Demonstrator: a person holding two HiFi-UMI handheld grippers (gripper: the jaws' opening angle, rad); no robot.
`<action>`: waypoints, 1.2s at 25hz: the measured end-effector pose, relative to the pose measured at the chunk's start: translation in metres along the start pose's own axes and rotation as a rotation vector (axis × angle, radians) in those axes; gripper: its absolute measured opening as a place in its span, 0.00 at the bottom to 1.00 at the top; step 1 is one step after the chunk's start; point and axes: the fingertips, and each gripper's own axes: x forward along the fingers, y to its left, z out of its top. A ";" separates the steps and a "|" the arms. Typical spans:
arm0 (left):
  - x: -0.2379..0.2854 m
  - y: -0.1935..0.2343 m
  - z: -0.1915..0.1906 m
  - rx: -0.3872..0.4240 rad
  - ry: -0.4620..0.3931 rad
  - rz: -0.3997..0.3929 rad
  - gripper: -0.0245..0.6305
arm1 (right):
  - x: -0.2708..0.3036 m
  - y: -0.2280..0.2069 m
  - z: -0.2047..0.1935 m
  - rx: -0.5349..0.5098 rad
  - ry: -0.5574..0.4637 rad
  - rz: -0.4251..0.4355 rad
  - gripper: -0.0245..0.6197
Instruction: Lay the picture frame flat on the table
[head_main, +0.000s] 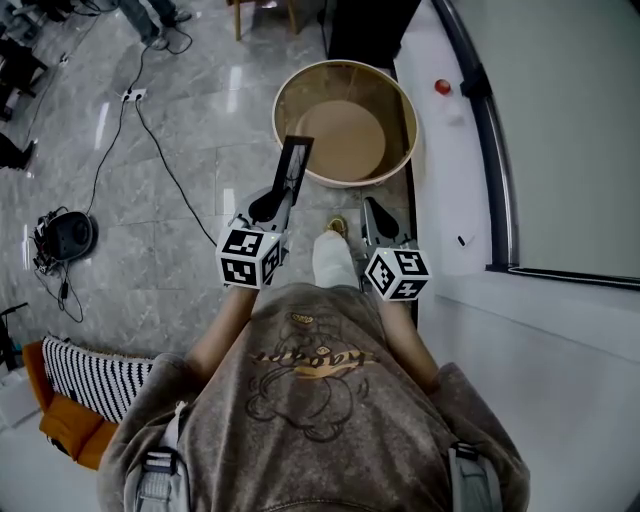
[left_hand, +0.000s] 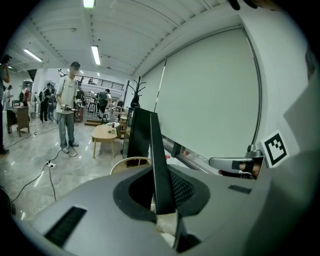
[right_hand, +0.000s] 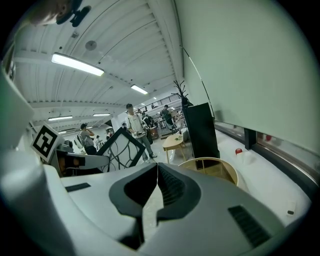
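Note:
The black picture frame (head_main: 293, 165) hangs in the air in front of me, held edge-on and tilted up. My left gripper (head_main: 281, 196) is shut on its lower edge. In the left gripper view the frame (left_hand: 159, 165) rises as a thin dark blade from between the pads. My right gripper (head_main: 373, 208) is beside it, jaws shut with nothing between them (right_hand: 155, 167); from there I see the frame's patterned face (right_hand: 120, 147). A round wooden table (head_main: 410, 110) with a raised rim stands just beyond both grippers, below the frame.
A white ledge (head_main: 440, 170) with a small red object (head_main: 443, 87) runs along the window at right. A tall black cabinet (right_hand: 202, 132) stands behind the round table. Cables (head_main: 160, 150) and a power strip (head_main: 133, 95) lie on the floor at left. People (left_hand: 67, 107) stand far off.

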 end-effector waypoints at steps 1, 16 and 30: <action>0.006 0.001 0.003 0.000 0.002 -0.001 0.11 | 0.005 -0.003 0.004 0.000 0.002 0.002 0.07; 0.078 0.017 0.051 -0.027 0.016 0.021 0.11 | 0.067 -0.053 0.057 -0.003 0.024 0.035 0.07; 0.158 0.031 0.095 -0.058 0.000 0.067 0.11 | 0.133 -0.106 0.102 -0.028 0.056 0.102 0.07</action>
